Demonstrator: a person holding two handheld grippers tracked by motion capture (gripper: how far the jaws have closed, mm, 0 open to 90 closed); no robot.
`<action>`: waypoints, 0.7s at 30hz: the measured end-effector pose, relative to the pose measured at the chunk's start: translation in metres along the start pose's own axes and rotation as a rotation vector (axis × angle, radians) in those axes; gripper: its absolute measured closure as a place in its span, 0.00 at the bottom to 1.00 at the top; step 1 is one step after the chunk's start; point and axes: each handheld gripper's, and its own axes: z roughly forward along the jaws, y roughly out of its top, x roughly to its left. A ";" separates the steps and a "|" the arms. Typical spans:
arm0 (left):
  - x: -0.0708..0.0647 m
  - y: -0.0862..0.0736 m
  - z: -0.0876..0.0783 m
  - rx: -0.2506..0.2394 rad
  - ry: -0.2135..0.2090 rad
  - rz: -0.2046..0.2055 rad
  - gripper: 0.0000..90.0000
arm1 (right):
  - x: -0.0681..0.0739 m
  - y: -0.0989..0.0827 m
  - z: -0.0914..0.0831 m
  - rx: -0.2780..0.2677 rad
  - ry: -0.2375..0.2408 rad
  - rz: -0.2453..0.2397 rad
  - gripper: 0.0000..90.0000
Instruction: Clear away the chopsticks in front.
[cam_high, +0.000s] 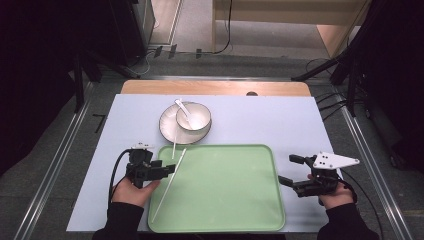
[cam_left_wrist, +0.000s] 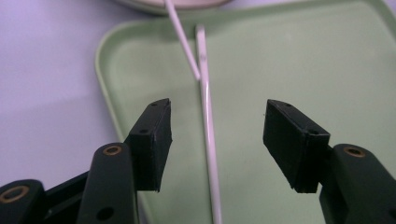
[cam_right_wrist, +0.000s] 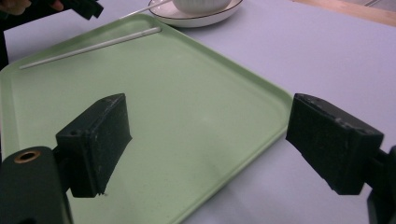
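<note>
left tool (cam_high: 167, 168): jaws wide, holding nothing | long thin white chopstick (cam_high: 169, 185): lies loose along the green plastic tray's (cam_high: 240, 200) left side, under that tool; looks light, stiff, slippery, best pinched mid-length | right tool (cam_high: 289, 170): jaws wide, holding nothing, at the tray's right edge

two white chopsticks (cam_high: 169, 186), one green tray (cam_high: 235, 200), one plate (cam_high: 169, 129), one bowl (cam_high: 200, 120), one spoon (cam_high: 183, 111)

I see a white bowl (cam_high: 194, 117) with a spoon (cam_high: 183, 110) on a plate (cam_high: 170, 128), on my lilac table (cam_high: 270, 120).
</note>
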 end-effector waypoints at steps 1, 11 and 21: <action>0.000 0.000 0.000 0.000 0.000 0.000 0.44 | 0.000 0.000 0.000 0.000 0.000 0.000 0.16; 0.013 0.046 0.008 -0.011 -0.013 0.035 0.40 | 0.001 -0.004 -0.004 0.002 -0.015 0.014 0.16; 0.028 0.079 0.024 0.002 -0.005 0.046 0.40 | 0.002 -0.007 -0.010 -0.001 -0.032 0.024 0.16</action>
